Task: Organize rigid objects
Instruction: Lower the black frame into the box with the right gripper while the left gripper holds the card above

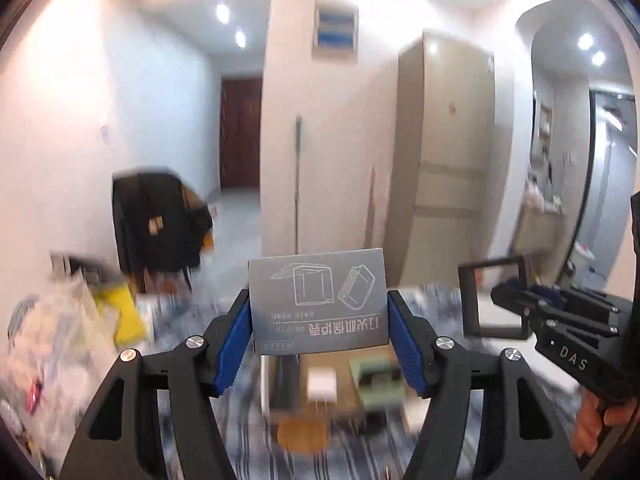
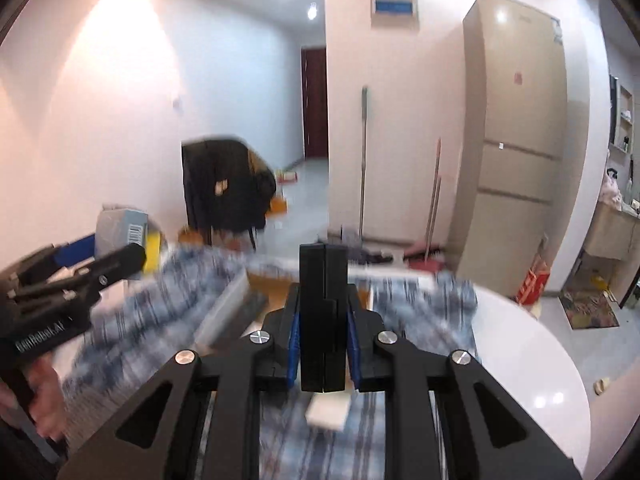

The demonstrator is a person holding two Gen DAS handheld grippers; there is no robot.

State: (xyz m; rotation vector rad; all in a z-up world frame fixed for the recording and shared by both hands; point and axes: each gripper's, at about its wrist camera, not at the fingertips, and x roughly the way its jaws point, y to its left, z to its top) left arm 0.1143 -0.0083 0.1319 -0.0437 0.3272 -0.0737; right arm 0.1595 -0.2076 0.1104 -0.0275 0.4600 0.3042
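My left gripper [image 1: 320, 308] is shut on a flat grey box [image 1: 318, 300] printed with line drawings and Chinese text, gripped by its side edges and held upright above the table. The same grey box [image 2: 120, 228] shows at the left of the right wrist view, in the left gripper [image 2: 108, 256]. My right gripper [image 2: 323, 320] is shut on a black rectangular frame [image 2: 323, 300], seen edge-on. In the left wrist view that frame [image 1: 467, 300] hangs at the right in the right gripper [image 1: 516, 300], with a hand [image 1: 600, 412] on its handle.
Below lies a blue-striped cloth [image 1: 360, 460] with a cardboard tray [image 1: 344, 384] holding a white charger [image 1: 321, 384] and a green item [image 1: 380, 380]. A white round table [image 2: 532, 360] carries it. Plastic bags [image 1: 52, 344], a jacket-draped chair [image 1: 160, 224], a mop [image 2: 363, 160] and a fridge [image 2: 516, 140] stand around.
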